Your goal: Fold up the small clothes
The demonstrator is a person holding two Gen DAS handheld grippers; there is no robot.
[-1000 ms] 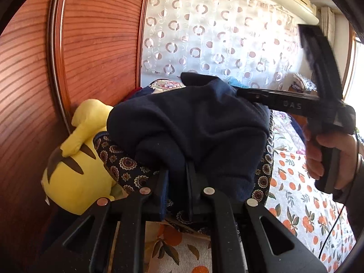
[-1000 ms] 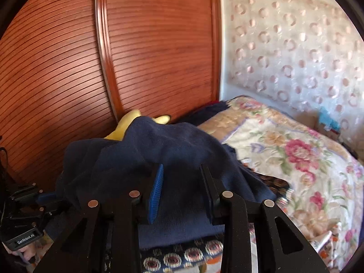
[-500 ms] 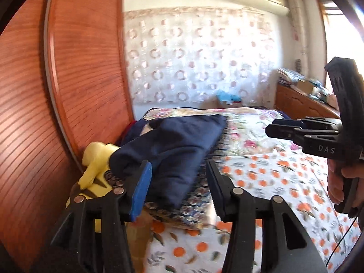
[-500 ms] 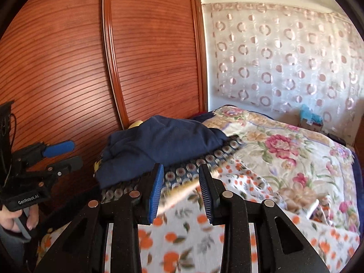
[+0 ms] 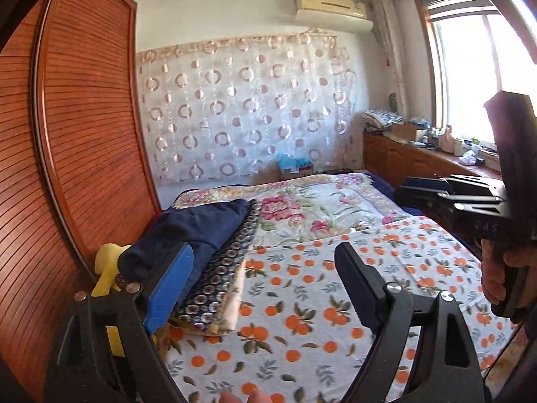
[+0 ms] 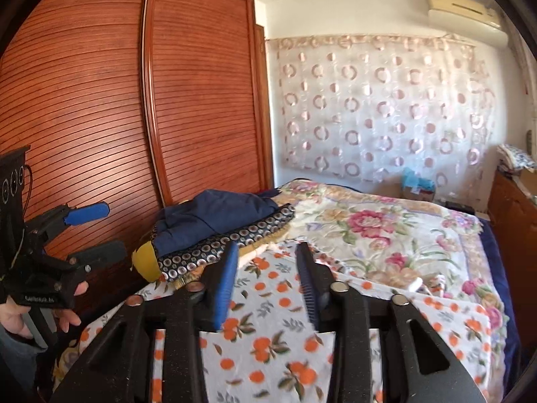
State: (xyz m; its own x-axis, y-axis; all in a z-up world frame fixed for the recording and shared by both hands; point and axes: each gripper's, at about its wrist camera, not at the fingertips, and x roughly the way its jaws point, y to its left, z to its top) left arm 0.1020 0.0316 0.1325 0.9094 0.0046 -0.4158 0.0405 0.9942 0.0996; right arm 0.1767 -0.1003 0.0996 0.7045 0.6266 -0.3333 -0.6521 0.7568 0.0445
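Both my left gripper [image 5: 265,285] and right gripper [image 6: 265,288] have just opened, empty, and backed away from the folded navy garment [image 5: 191,231] now lying on the patterned pile [image 6: 228,241] by the wardrobe [image 6: 100,100]: this piece looks finished.

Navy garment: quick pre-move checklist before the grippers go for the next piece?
1. Navy garment folded and lying on the patterned stack: ok.
2. Left gripper empty: ok; its jaws have just been opening, nothing between them.
3. Right gripper empty: ok; its jaws have just been opening, only the orange-print sheet shows behind them.
4. Both grippers clear of the stack: ok.
5. Next small garment to fold in view: cannot tell; none stands out on the bed.
6. Yellow plush beside the stack, not on the sheet: ok.
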